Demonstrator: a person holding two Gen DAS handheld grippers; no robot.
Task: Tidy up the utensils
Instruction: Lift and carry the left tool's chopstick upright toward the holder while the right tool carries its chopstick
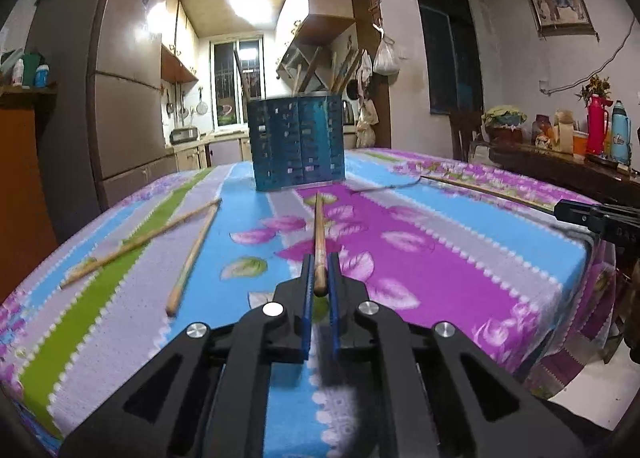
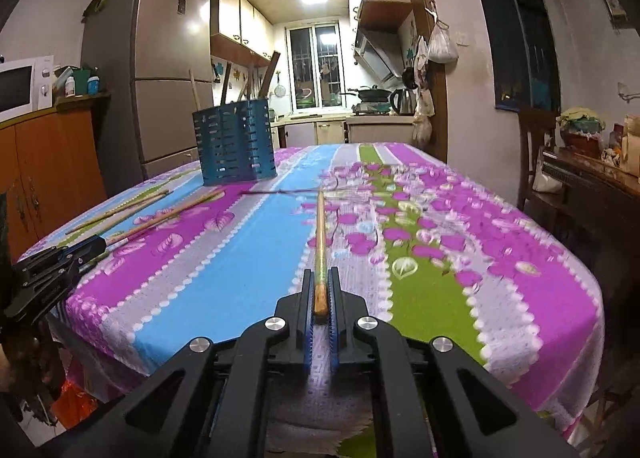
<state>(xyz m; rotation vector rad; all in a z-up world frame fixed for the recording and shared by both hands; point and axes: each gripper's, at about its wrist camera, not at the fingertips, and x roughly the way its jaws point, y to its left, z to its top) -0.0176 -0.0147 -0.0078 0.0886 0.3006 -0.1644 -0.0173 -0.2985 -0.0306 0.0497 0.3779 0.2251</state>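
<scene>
A slotted utensil holder (image 1: 296,142) stands at the far middle of the table (image 1: 460,258), with several chopsticks upright in it. Two crossed chopsticks (image 1: 160,242) lie on the cloth to its near left. One chopstick (image 1: 319,234) runs from the left gripper (image 1: 320,282) toward the holder; another chopstick (image 2: 320,234) lies further right, in the right gripper (image 2: 320,298).

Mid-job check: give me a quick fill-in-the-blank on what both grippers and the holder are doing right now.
1. The left gripper is shut on a ____ lying on the tablecloth.
2. The right gripper is ____ on its own chopstick.
3. The utensil holder standing on the table is ____ in colour.
4. Left of the left gripper, ____ loose chopsticks lie crossed on the cloth.

Missing words: chopstick; shut; blue; two
</scene>
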